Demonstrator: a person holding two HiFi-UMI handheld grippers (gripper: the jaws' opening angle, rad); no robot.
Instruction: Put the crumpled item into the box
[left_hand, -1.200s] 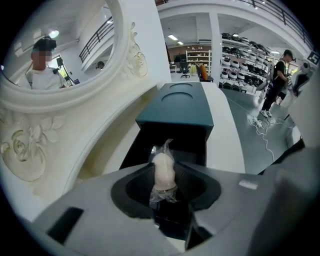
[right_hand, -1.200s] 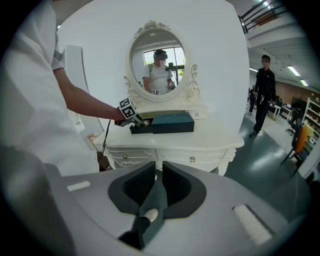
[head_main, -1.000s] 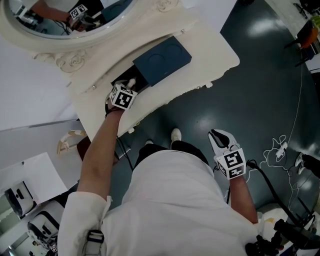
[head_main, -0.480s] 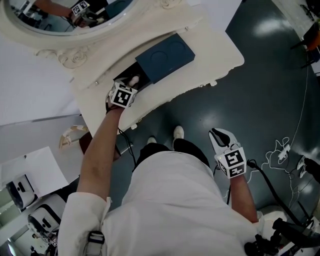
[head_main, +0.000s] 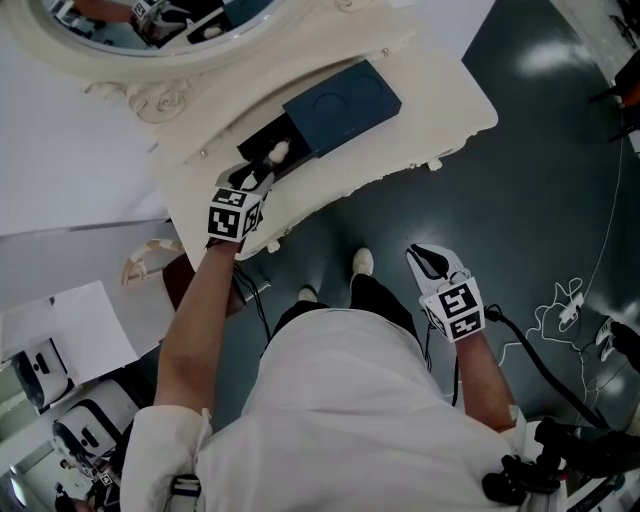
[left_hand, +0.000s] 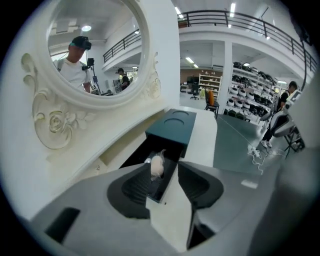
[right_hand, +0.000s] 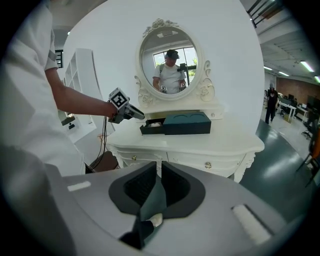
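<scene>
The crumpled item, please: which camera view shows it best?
The left gripper view: the crumpled item lies close-up in the open box. The head view shows a white blob; the right gripper view, barely a speck.

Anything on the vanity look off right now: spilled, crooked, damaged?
Nothing stands out. The crumpled item lies inside the pulled-out tray of the box, which sits flat on the dressing table. Nothing looks spilled or broken.
</scene>
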